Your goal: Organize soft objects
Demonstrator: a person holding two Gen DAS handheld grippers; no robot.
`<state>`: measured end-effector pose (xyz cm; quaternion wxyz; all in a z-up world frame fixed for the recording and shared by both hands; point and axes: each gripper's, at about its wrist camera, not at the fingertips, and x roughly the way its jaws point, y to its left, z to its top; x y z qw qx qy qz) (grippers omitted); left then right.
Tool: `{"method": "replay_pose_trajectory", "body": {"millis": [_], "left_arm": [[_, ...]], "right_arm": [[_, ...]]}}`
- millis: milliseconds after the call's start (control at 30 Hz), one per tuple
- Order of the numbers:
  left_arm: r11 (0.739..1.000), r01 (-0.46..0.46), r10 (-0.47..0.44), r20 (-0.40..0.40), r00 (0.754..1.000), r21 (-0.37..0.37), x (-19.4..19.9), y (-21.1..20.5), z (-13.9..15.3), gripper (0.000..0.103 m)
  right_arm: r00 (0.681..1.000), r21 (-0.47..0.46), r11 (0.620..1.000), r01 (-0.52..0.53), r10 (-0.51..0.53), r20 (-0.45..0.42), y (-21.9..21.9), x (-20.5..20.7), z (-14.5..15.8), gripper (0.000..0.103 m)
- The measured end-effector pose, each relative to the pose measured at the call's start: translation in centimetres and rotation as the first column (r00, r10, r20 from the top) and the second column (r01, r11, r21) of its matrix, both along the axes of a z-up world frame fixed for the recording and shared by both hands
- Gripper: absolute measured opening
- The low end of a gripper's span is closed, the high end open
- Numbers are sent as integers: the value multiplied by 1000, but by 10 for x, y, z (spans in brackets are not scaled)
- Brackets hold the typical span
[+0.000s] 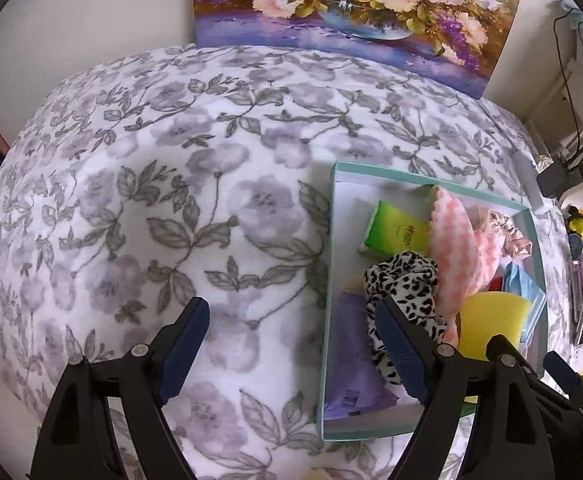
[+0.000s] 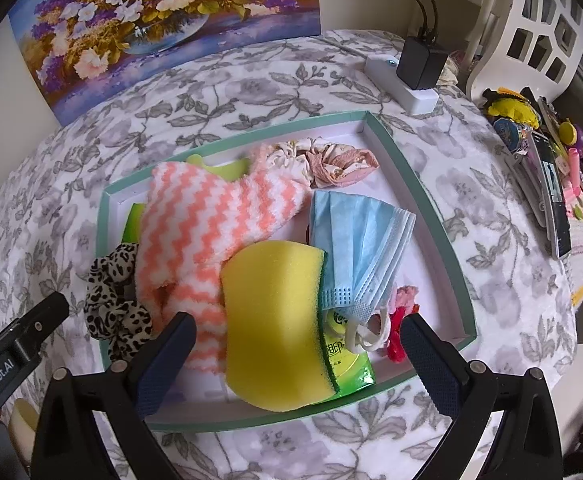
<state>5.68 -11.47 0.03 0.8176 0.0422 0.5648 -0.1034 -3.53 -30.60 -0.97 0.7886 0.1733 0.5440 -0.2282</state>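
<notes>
- Left gripper [image 1: 291, 344] hovering with fingers spread wide and nothing between them, one finger over the floral blanket [image 1: 171, 200], the other over the near-left corner of the tray [image 1: 333, 240]
- Right gripper [image 2: 299, 360] likewise spread apart and holding nothing, poised above the near edge of the tray [image 2: 443, 248]
- Teal-rimmed white tray lying flat on the blanket [image 2: 491, 200], at 3 o'clock in the left wrist view and dead centre in the right
- Yellow sponge [image 2: 271, 320] at 6 o'clock in the tray, resting on a green packet [image 2: 351, 372] and just between the right fingers
- Pink-and-white fuzzy sock [image 2: 195, 224] sprawled from 9 o'clock toward the centre, touching the sponge
- Blue face mask [image 2: 363, 232] at 3 o'clock of the sponge, overlapping its edge
- Leopard scrunchie [image 2: 115, 304] draped over the tray's left rim at 8 o'clock
- Pale floral scrunchies [image 2: 331, 160] at 12 o'clock, against the far wall
- Flower painting [image 2: 163, 24] propped at the back; power strip with black adapter [image 2: 415, 72] at 1 o'clock beyond the tray
</notes>
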Motion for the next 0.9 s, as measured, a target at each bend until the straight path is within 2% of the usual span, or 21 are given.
{"method": "replay_pose_trajectory", "body": {"millis": [267, 567, 700, 900], "left_arm": [[999, -9, 9, 0, 1000, 44, -3, 8, 0, 85], [990, -2, -5, 52, 999, 141, -24, 19, 6, 85], [987, 3, -9, 31, 999, 162, -32, 27, 2, 85], [970, 28, -32, 10, 999, 240, -50, 40, -5, 85]], "right_arm": [[1000, -1, 1000, -4, 3, -8, 3, -2, -1, 103], [999, -22, 999, -29, 29, -23, 18, -11, 2, 103], [998, -33, 998, -47, 46, -45, 27, -17, -1, 103], [994, -43, 997, -68, 64, -88, 43, -34, -8, 103]]}}
